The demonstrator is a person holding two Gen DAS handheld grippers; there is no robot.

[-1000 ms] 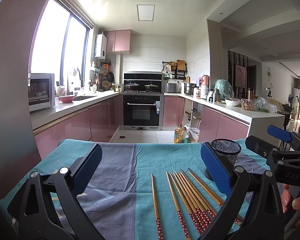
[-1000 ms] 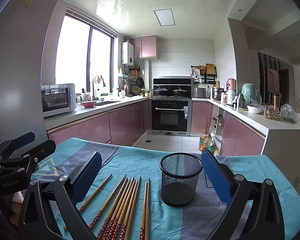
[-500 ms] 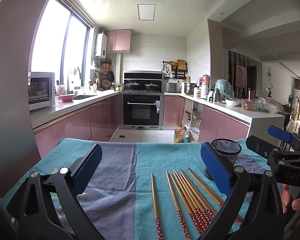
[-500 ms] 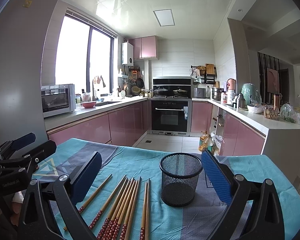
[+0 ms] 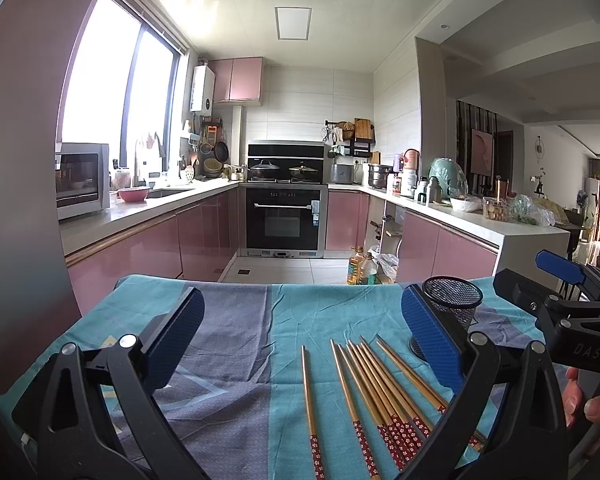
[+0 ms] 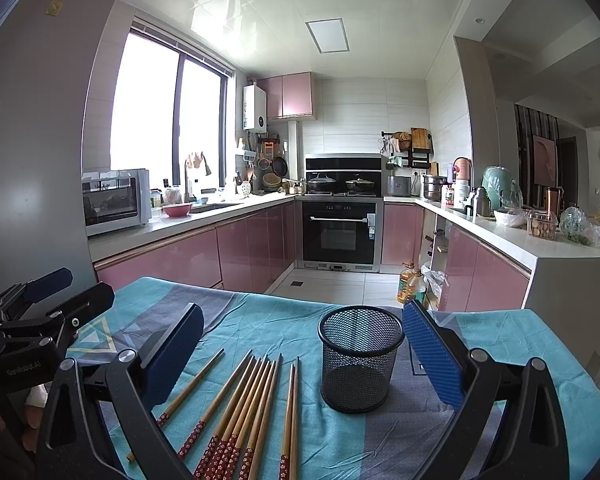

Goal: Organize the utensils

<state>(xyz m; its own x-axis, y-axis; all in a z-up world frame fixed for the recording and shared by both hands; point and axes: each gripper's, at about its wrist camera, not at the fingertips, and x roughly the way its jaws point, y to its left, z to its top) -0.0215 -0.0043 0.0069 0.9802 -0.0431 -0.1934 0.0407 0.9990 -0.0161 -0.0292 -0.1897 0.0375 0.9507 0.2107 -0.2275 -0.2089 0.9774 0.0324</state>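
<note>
Several wooden chopsticks (image 5: 374, 392) with red patterned ends lie side by side on the teal and grey cloth (image 5: 236, 336), pointing away from me. The same chopsticks (image 6: 252, 404) show in the right wrist view, left of an empty black mesh cup (image 6: 360, 364) that stands upright. The mesh cup (image 5: 454, 306) is partly hidden behind a blue pad in the left wrist view. My left gripper (image 5: 300, 340) hovers open above the cloth, with nothing between its pads. My right gripper (image 6: 304, 352) is open too, with chopsticks and cup below its gap.
The table's far edge (image 6: 260, 294) drops to a tiled kitchen floor. Pink cabinets (image 6: 172, 260), an oven (image 6: 340, 232) and counters lie beyond. Each view shows the other gripper at its side, the left gripper (image 6: 32, 320) and the right gripper (image 5: 560, 300), with a hand (image 5: 588, 400) holding it.
</note>
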